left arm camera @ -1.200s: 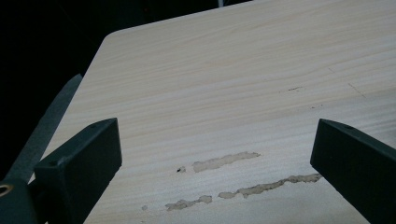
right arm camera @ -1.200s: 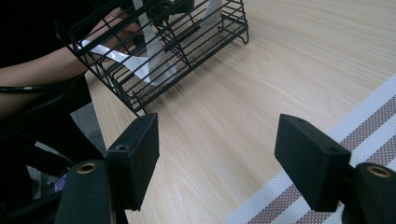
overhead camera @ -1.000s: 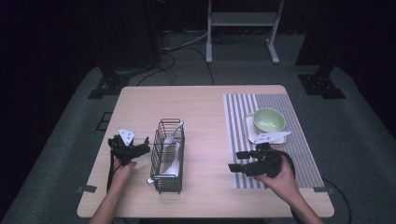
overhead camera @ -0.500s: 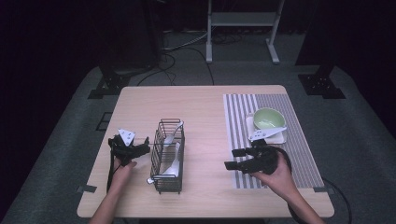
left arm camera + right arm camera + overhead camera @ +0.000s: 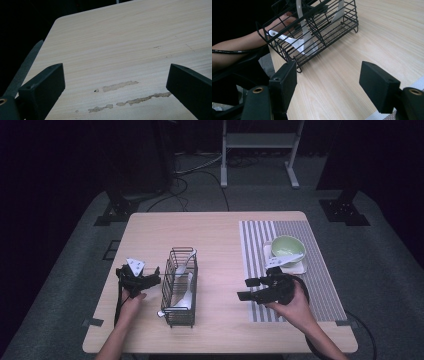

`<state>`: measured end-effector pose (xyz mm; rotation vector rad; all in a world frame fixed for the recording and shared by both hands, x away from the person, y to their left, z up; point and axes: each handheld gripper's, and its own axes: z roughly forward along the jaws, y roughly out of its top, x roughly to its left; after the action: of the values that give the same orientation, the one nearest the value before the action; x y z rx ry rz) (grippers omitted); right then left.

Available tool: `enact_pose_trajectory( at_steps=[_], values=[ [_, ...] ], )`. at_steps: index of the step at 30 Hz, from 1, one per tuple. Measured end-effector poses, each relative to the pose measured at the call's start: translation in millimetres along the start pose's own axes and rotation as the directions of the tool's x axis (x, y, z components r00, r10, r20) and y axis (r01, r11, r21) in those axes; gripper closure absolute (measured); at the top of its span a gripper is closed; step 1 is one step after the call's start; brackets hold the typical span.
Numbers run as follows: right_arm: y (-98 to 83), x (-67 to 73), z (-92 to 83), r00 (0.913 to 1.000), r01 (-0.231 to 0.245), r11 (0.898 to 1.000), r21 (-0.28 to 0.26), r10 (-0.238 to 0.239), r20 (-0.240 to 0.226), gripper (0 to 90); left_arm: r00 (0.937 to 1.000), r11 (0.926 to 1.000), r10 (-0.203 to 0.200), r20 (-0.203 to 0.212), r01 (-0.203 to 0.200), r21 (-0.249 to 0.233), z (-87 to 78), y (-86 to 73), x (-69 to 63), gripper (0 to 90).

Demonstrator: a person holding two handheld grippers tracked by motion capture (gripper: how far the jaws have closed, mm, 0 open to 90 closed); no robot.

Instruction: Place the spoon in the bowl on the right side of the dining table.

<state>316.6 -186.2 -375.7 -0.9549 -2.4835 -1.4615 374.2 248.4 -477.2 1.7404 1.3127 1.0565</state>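
1. Table (image 5: pixel 220 235): pale wood, seen from above; the person's forearms enter from the near edge.
2. Left gripper (image 5: pixel 150 281): held low near the table's left edge, just left of the basket (image 5: pixel 180 287) and apart from it. Its jaws stand wide, with nothing between them; in the left gripper view they frame bare wood bearing a few worn streaks (image 5: pixel 130 93).
3. Right gripper (image 5: pixel 247 289): held over bare wood between the basket and the mat (image 5: pixel 295 270), pointing left toward the basket. Its jaws stand wide and hold nothing.
4. Basket: black wire, oblong, standing upright left of the table's centre. In the right gripper view it lies just beyond the jaws, with the left hand (image 5: pixel 284 21) visible through its bars.
5. Spoons (image 5: pixel 181 292): white, lying inside the basket, leaning against its wires.
6. Mat: striped, on the right part of the table.
7. Bowl (image 5: pixel 287 246): light green, on a white tray (image 5: pixel 296 268) at the mat's far part, well apart from the basket.
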Motion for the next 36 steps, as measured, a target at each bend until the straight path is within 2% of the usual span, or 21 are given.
enact_pose_trajectory(
  at_steps=[36],
  values=[
    [29.1,13.7,16.8,0.9975,0.027,1.000,0.010,-0.026,-0.066,29.4,1.0000,1.0000,0.002,0.002,-0.002,-0.001,0.0,0.0,-0.1,1.0]
  ],
)
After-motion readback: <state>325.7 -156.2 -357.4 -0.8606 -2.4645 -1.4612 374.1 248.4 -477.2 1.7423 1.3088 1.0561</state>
